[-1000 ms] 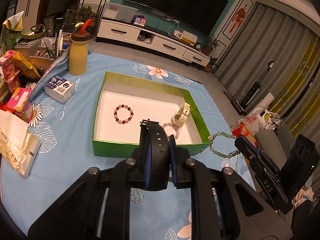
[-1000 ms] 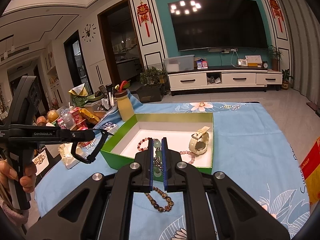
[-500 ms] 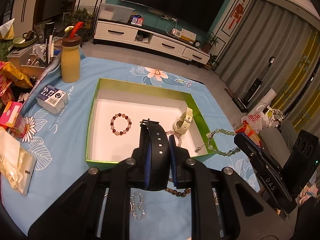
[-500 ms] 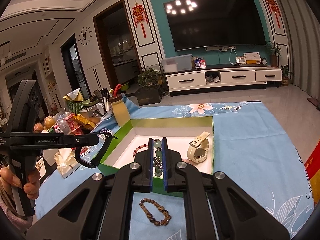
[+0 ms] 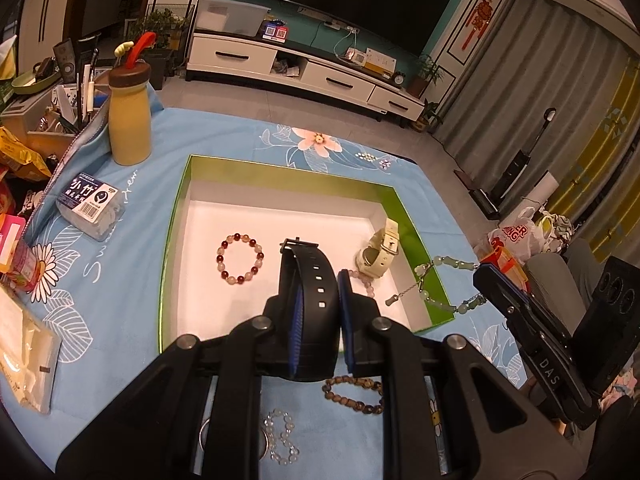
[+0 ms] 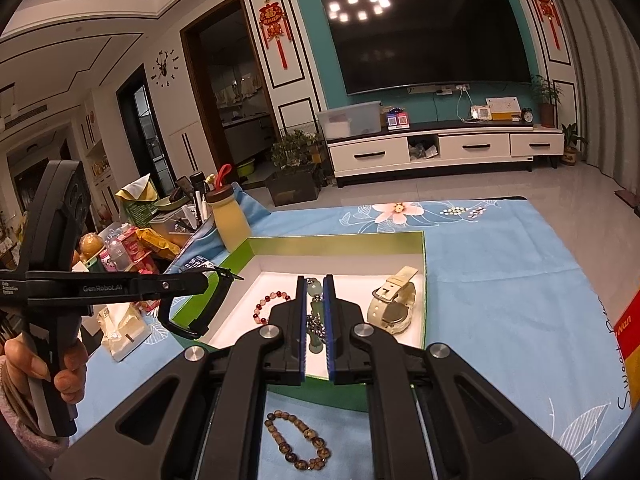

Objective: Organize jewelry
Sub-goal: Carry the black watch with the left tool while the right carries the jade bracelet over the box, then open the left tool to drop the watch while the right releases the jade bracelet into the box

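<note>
A green box (image 5: 416, 236) with a white floor lies on the blue cloth. In it lie a red-and-white bead bracelet (image 5: 240, 258), a pale watch (image 5: 378, 250) and a pink bead bracelet (image 5: 362, 280). My left gripper (image 5: 320, 304) is shut on a black watch band (image 5: 310, 280) above the box's near edge. My right gripper (image 6: 312, 312) is shut on a green jade bead necklace (image 6: 314, 292), which hangs over the box's right wall in the left wrist view (image 5: 440, 280). A brown bead bracelet (image 6: 298, 440) and a clear bead bracelet (image 5: 282, 436) lie on the cloth in front of the box.
A yellow bottle (image 5: 130, 120) and a small labelled packet (image 5: 90, 206) stand left of the box. Snack packs and a plastic bag (image 5: 20, 352) crowd the left table edge. The left gripper and the hand holding it (image 6: 48, 320) show at the left of the right wrist view.
Both grippers have moved forward over the box with their loads. The jade necklace now hangs across the box's right wall instead of beside it.
</note>
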Demonstrator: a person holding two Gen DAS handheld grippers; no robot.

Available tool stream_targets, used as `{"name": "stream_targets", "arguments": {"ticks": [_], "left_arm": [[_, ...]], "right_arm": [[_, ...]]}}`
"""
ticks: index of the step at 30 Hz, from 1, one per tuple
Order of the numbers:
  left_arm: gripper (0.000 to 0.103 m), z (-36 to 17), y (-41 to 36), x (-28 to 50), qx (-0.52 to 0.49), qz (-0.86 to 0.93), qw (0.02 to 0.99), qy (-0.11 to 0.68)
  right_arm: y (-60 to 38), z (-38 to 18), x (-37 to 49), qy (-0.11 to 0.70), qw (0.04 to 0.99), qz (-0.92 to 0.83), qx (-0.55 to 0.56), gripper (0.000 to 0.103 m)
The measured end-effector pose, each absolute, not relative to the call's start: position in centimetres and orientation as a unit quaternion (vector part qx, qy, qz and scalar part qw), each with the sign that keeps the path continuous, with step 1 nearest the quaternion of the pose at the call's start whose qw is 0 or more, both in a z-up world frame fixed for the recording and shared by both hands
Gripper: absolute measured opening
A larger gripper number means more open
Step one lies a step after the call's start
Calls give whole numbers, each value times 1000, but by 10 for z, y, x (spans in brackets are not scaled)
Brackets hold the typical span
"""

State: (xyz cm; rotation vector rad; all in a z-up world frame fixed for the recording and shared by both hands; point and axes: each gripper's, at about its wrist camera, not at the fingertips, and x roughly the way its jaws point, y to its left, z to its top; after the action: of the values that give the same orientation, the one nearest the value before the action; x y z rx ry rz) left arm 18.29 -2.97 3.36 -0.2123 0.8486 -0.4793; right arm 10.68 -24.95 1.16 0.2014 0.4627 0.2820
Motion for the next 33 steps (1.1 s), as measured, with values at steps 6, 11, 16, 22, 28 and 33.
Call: {"name": "stream_targets", "arguments": {"ticks": [6,11,16,22,28,33], "left_arm": [[16,32,-32,201,-111,-229,873,415],[16,31,-42,217,-103,-234,869,422],[16,24,-52,239,-101,-236,861,438],[16,7,-66,260,-80,-231,853,461],[16,-7,-72,273,-70,-223,850,472],[16,-10,-74,275,-64,-218,851,473]], "right_arm": [[-254,16,122,230,957,139,105,7],[-257,16,142,243,952,143,118,7],[-258,14,163,262,945,148,127,7],[-252,8,184,283,940,147,123,7],[-241,-1,200,299,937,143,109,7],[-237,-10,215,325,929,143,104,8]]}}
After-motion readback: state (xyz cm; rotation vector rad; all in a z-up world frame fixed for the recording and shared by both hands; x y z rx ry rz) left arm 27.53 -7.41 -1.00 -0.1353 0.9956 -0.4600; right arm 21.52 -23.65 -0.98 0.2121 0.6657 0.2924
